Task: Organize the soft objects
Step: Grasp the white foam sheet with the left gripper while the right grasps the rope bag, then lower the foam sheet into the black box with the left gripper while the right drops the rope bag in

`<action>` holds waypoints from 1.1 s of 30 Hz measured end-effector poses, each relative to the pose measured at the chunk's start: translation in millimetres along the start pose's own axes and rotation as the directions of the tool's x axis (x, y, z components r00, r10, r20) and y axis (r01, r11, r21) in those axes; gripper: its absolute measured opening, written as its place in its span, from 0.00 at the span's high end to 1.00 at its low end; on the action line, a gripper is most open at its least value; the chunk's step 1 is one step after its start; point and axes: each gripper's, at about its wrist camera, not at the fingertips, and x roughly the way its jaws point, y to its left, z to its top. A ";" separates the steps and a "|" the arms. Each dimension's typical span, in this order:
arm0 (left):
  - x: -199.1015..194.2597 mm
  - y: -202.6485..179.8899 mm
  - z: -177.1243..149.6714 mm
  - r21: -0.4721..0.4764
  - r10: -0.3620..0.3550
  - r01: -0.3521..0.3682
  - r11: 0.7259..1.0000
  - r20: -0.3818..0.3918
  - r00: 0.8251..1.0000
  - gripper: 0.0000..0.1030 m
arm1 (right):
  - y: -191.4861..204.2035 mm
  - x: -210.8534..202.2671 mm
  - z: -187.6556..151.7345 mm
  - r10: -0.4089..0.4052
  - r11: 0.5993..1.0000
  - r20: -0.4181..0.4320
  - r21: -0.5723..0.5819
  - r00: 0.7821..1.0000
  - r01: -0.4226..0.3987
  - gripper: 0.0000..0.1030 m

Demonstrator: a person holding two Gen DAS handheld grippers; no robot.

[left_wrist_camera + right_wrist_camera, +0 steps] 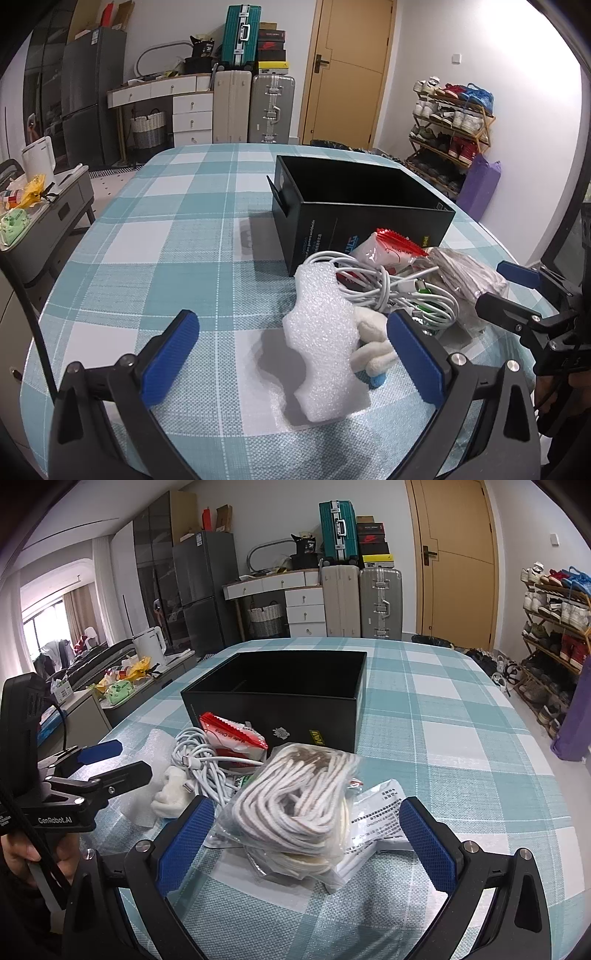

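A pile of soft things lies in front of an open black box [362, 218] [280, 690] on the checked tablecloth. In the left wrist view a white foam piece [325, 343] lies between the wide-open fingers of my left gripper [291, 354], with a white plush toy [373, 343] and a coiled white cable [384, 288] behind it. In the right wrist view a clear bag of white rope [295, 808] lies between the open fingers of my right gripper [306, 838]. A red-and-clear packet [236, 734] leans against the box. Both grippers hold nothing.
A printed plastic bag [380, 816] lies under the rope bag. A grey side cabinet with a kettle [147, 646] stands left of the table. Suitcases [380, 602], a drawer unit and a shoe rack [554, 627] stand beyond the table.
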 end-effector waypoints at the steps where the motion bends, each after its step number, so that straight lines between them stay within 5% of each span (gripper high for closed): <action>1: 0.8 -0.1 -0.4 0.001 -0.003 0.003 1.000 -0.004 1.000 0.07 | 0.8 0.8 0.7 0.003 1.000 0.001 -0.001 1.000 -0.003 0.00; 5: 6.8 -0.4 -2.2 0.000 -0.030 0.030 1.000 -0.043 0.999 0.26 | 4.4 6.4 2.3 -0.001 1.000 -0.013 -0.007 1.000 0.001 0.01; 13: 5.9 -6.1 -5.2 0.013 -0.084 0.085 0.996 -0.066 0.994 0.61 | 6.0 16.6 4.9 0.022 1.000 -0.044 0.010 0.999 -0.022 0.17; 25: -6.4 -7.9 0.2 0.024 -0.097 0.098 0.995 -0.030 0.995 0.63 | 9.9 13.5 4.3 0.069 0.998 -0.044 0.001 0.997 -0.069 0.48; 33: -16.2 -8.8 6.9 0.030 -0.098 0.098 0.995 0.002 0.995 0.63 | 6.5 -1.2 3.1 0.073 0.997 0.007 -0.007 0.997 -0.073 0.50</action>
